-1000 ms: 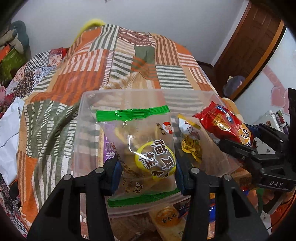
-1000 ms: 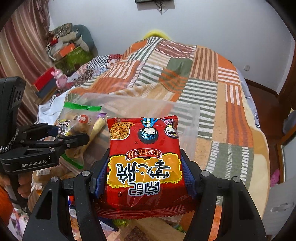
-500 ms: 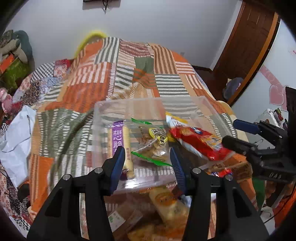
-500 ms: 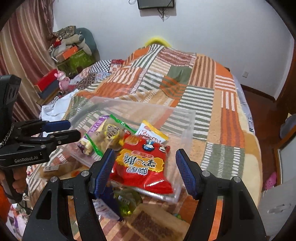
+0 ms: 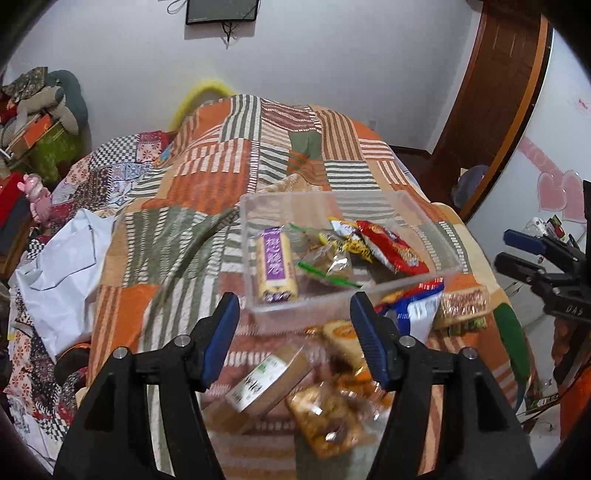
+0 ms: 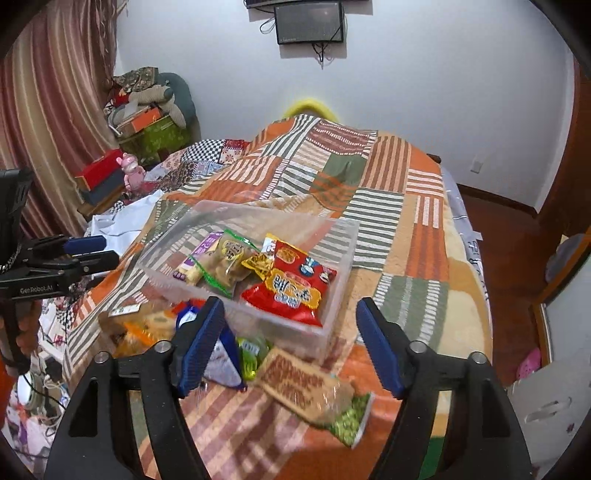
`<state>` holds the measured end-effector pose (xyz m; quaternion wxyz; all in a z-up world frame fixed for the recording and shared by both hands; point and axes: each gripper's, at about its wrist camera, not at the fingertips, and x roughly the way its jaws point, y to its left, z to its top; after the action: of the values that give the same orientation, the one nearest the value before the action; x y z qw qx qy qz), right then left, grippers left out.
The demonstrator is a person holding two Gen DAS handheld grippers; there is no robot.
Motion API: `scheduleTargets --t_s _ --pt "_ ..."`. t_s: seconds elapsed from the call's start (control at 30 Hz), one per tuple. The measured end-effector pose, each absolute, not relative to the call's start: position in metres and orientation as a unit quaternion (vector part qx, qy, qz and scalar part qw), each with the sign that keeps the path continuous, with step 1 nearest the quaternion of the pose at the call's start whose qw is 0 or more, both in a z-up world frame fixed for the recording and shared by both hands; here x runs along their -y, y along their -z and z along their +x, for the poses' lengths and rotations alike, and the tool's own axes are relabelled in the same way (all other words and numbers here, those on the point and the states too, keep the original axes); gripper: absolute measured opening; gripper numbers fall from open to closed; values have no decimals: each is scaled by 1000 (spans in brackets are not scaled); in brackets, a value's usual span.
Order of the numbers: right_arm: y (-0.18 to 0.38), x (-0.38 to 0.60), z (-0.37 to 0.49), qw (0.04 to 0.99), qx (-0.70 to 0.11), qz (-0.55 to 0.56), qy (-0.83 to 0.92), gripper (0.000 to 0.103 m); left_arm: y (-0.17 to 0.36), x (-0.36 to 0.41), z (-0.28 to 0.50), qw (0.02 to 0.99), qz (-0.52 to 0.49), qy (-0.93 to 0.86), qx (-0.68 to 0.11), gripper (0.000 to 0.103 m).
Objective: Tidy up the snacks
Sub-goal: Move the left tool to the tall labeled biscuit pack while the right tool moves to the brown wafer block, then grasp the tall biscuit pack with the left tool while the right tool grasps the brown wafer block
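While both the left gripper (image 5: pixel 295 321) and the right gripper (image 6: pixel 288 332) stand released and empty, the clear box (image 6: pixel 343 258) at frame centre holds four snack packets, and several loose packets (image 6: pixel 306 387) below it seem left to sort.

White walls (image 6: pixel 424 92) — patchwork bed (image 6: pixel 369 192).

Loose snacks (image 5: pixel 325 417) lying just ahead of left gripper (image 5: pixel 295 325) smearing with motion blur; labels unreadable. Right gripper (image 5: pixel 532 258) running off right edge of left view. Blue packet (image 6: pixel 225 362) hiding partly behind near finger (image 6: pixel 199 343) of right gripper. Wall screen (image 5: pixel 221 11) getting cropped by top edge.
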<state>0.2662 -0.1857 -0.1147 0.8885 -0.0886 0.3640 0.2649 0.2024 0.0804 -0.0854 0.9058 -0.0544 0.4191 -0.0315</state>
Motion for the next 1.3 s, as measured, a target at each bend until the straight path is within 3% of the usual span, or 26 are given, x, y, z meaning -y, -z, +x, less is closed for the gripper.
scheduleTargets --t_s 0.17,0.6,1.03,1.3 --pt "127 198 257 888 -373 -81 -255 75 99 -88 183 906 -35 17 -421 73" --pt "178 205 251 869 -425 -84 -239 79 173 -109 187 868 -66 13 -491 73" --pt "190 197 262 859 -442 -72 -247 79 195 -102 200 856 -100 43 -505 74" --pt "185 209 251 859 -441 -59 -256 59 192 -112 184 855 -118 39 -503 60"
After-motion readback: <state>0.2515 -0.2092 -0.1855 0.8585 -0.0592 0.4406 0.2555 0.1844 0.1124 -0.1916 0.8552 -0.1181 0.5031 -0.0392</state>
